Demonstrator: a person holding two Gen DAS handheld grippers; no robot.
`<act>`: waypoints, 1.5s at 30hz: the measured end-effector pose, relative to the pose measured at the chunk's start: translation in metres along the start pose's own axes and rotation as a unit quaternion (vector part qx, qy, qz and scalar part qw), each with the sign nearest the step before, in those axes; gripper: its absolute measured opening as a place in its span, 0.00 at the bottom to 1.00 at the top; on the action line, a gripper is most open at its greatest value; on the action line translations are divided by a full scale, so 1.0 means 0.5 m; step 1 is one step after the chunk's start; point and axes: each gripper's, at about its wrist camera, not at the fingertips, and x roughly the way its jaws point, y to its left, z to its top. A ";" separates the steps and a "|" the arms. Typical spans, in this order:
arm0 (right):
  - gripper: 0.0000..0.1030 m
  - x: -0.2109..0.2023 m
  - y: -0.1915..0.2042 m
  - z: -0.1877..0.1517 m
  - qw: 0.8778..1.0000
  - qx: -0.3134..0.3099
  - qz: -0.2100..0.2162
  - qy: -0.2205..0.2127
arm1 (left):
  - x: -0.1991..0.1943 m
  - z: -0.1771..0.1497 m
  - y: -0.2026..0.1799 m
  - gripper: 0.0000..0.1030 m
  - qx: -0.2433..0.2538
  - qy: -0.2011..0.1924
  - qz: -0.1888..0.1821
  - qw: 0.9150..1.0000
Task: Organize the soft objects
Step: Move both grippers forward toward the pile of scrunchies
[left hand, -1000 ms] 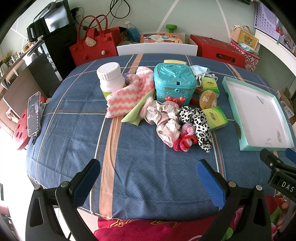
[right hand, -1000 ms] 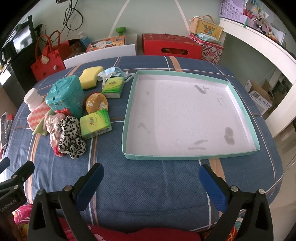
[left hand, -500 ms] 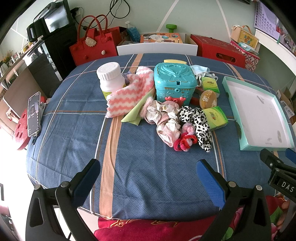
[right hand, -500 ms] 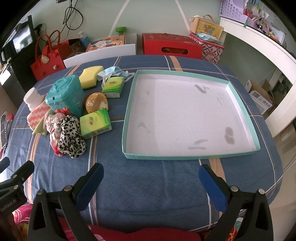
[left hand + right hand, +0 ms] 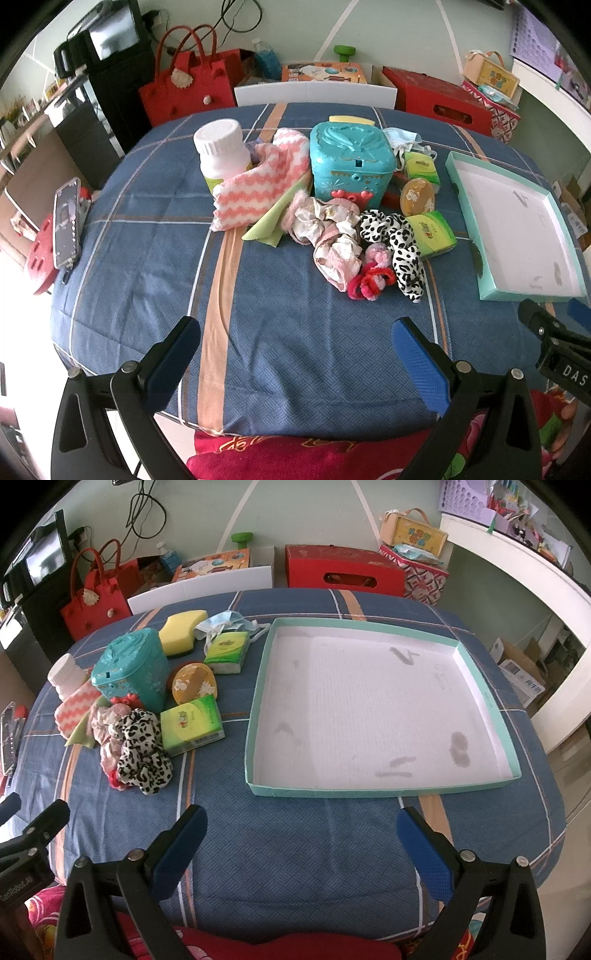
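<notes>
We hold our left gripper (image 5: 295, 334) level and low, its blue fingers spread wide apart. Our right gripper (image 5: 301, 825) sits beside it, equally wide, gripping nothing.

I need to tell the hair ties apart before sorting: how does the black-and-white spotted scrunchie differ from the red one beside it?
The spotted scrunchie is plainly bigger and broad, of black-and-white printed fabric; the red scrunchie is small, thin and plain red. The spotted one lies nearer the green tissue pack. Both lie loose on the blue tablecloth, untouched.

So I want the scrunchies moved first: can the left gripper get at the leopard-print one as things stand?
Probably yes. The left gripper is open, only bare tablecloth lies ahead, and the leopard-print scrunchie sits at the pile's near edge.
</notes>
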 end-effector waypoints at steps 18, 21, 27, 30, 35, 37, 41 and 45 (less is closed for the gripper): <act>1.00 0.003 0.106 0.116 0.988 -0.054 0.144 -0.007 | 0.056 0.152 0.115 1.00 -0.085 0.027 -0.116 0.989; 1.00 0.024 0.125 0.122 0.987 -0.062 0.150 0.008 | 0.078 0.165 0.118 1.00 -0.082 0.051 -0.075 0.992; 1.00 0.074 0.171 0.125 0.982 -0.086 0.164 0.038 | 0.112 0.176 0.151 1.00 -0.129 0.083 -0.038 0.987; 1.00 0.088 0.190 0.126 0.980 -0.103 0.166 0.043 | 0.119 0.181 0.159 1.00 -0.156 0.086 -0.030 0.984; 0.91 0.112 0.204 0.120 0.979 -0.111 0.164 0.052 | 0.133 0.176 0.145 1.00 -0.180 0.087 -0.044 0.979; 0.88 0.121 0.206 0.115 0.978 -0.113 0.164 0.058 | 0.144 0.167 0.128 1.00 -0.179 0.093 -0.042 0.978; 0.83 0.135 0.208 0.100 0.978 -0.117 0.164 0.058 | 0.171 0.145 0.109 1.00 -0.183 0.099 -0.061 0.976; 0.75 0.155 0.214 0.083 0.977 -0.120 0.161 0.066 | 0.205 0.124 0.098 1.00 -0.178 0.118 -0.073 0.974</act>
